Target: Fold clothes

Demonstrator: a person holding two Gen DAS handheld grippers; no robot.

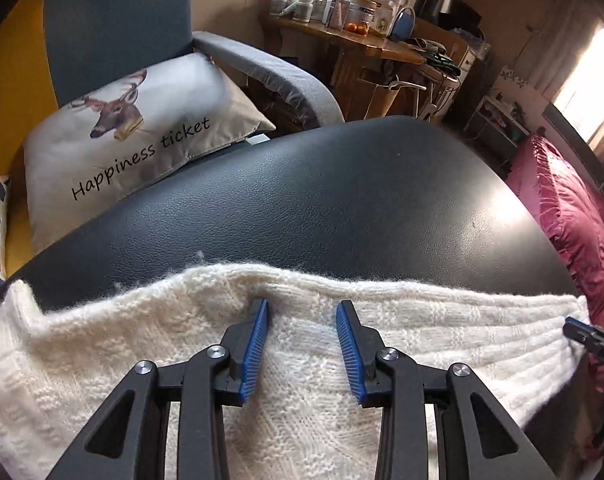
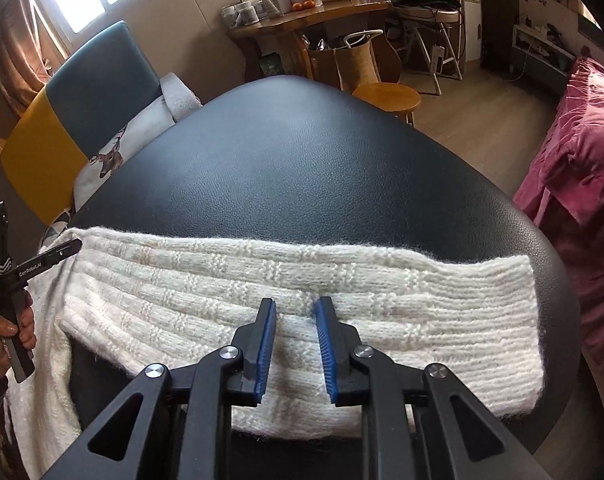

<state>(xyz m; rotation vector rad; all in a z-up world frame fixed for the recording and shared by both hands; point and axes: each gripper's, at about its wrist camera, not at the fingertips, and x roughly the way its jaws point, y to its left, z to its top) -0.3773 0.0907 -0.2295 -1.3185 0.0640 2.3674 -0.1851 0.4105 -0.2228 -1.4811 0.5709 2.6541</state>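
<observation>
Folding a fuzzy cream knitted sweater (image 2: 261,280) across the near edge of the black leather tabletop (image 2: 322,160). Both claws hang over it with jaws apart, left gripper (image 1: 302,344) wider than right gripper (image 2: 295,344), probably ready to pinch, though contact is hard to judge.

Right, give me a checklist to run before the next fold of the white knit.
1. Knit lies on the black table: ok.
2. Left gripper jaws apart over the knit, nothing pinched: ok.
3. Right gripper jaws apart, nothing pinched: ok.
4. Far part of the table bare for folding: ok.
5. Knit all on the table: not ok, one end hangs over the edge.
6. Layers underneath aligned: cannot tell.
</observation>
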